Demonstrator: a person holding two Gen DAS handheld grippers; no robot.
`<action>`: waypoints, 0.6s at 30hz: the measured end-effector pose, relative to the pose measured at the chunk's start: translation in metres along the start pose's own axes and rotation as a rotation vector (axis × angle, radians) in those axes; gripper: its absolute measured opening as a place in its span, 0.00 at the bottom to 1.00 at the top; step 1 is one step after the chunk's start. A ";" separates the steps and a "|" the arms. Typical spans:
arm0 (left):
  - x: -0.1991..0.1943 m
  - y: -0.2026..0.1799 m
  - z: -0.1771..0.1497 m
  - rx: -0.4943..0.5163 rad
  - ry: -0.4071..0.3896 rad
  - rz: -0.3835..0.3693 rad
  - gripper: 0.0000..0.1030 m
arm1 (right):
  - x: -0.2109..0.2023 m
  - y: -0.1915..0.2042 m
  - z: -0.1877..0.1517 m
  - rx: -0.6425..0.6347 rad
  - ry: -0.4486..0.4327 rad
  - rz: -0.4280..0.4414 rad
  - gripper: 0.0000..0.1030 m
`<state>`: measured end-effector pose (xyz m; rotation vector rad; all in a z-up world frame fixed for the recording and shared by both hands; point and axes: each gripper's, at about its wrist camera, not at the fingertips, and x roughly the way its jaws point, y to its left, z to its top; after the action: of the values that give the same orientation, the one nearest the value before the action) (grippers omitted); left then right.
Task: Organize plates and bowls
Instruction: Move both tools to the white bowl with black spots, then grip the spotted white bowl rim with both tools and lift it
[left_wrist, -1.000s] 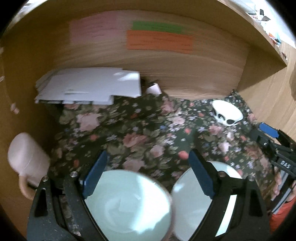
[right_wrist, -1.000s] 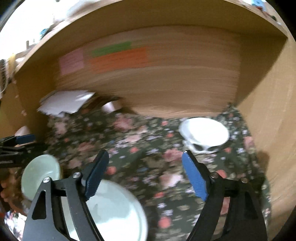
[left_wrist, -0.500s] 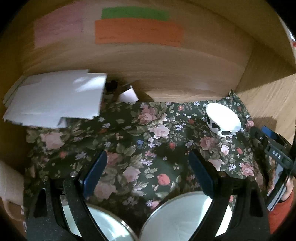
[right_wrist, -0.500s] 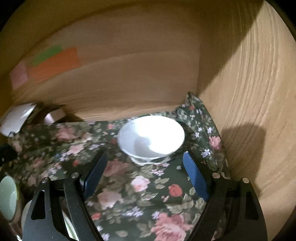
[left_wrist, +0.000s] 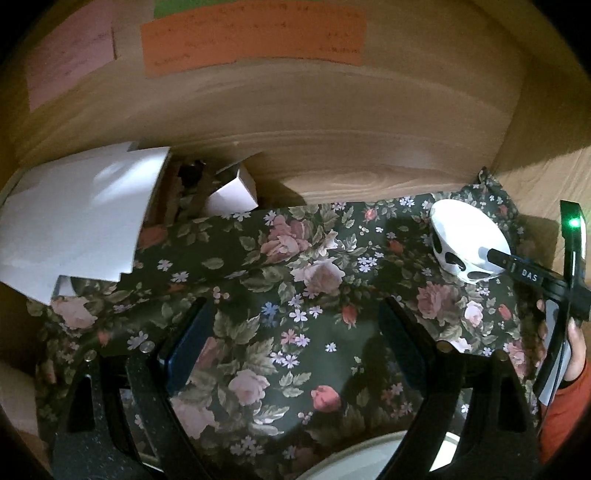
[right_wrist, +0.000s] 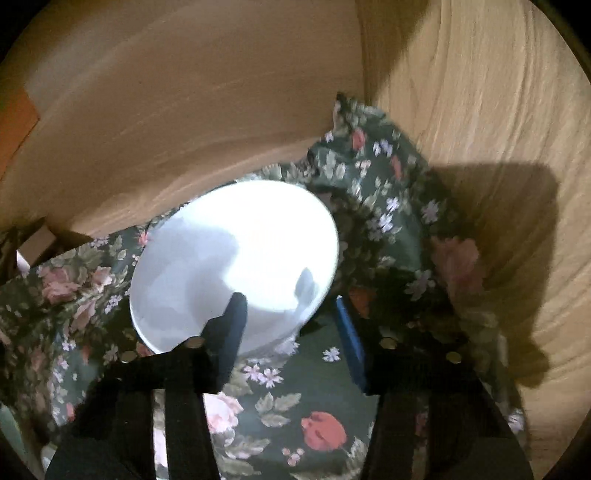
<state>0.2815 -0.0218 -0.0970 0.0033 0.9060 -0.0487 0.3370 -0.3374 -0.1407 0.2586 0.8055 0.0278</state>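
1. Bowl (right_wrist: 236, 266) in white was pictured on the flowered cloth (right_wrist: 295, 424), near the back right corner of a wooden cubby (right_wrist: 480, 129), its near rim straddled by the right gripper (right_wrist: 291, 325).
2. One finger (right_wrist: 231, 325) was seen reaching inside the bowl while the blue-padded one was kept outside; the jaws had just been closing, yet a gap was visible at the outer pad, so the rim was not judged to be clamped.
3. The left gripper (left_wrist: 295, 350) was held wide apart over bare cloth, with nothing between its fingers.
4. A pale plate (left_wrist: 369, 461) was partly caught at the bottom edge of the left view; white papers (left_wrist: 74, 221) were stacked at the far left.
5. Slippage was judged the main risk: a thin glazed rim pinched at one point could pivot and drop once lifted.
6. The loose cloth could be dragged along if the outer finger was pressed into it, and the side wall could be struck, since the bowl was set close beside it.
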 end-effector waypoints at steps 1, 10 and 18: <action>0.002 -0.001 0.000 0.002 0.002 0.000 0.88 | 0.002 0.000 0.001 0.000 0.004 0.010 0.35; 0.014 -0.012 0.002 0.025 0.015 -0.012 0.88 | 0.000 0.026 -0.015 -0.135 0.047 0.072 0.21; 0.032 -0.028 -0.004 0.063 0.093 -0.023 0.88 | -0.015 0.076 -0.051 -0.290 0.100 0.185 0.19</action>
<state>0.2970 -0.0511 -0.1242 0.0543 0.9970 -0.0996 0.2956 -0.2543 -0.1459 0.0562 0.8632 0.3317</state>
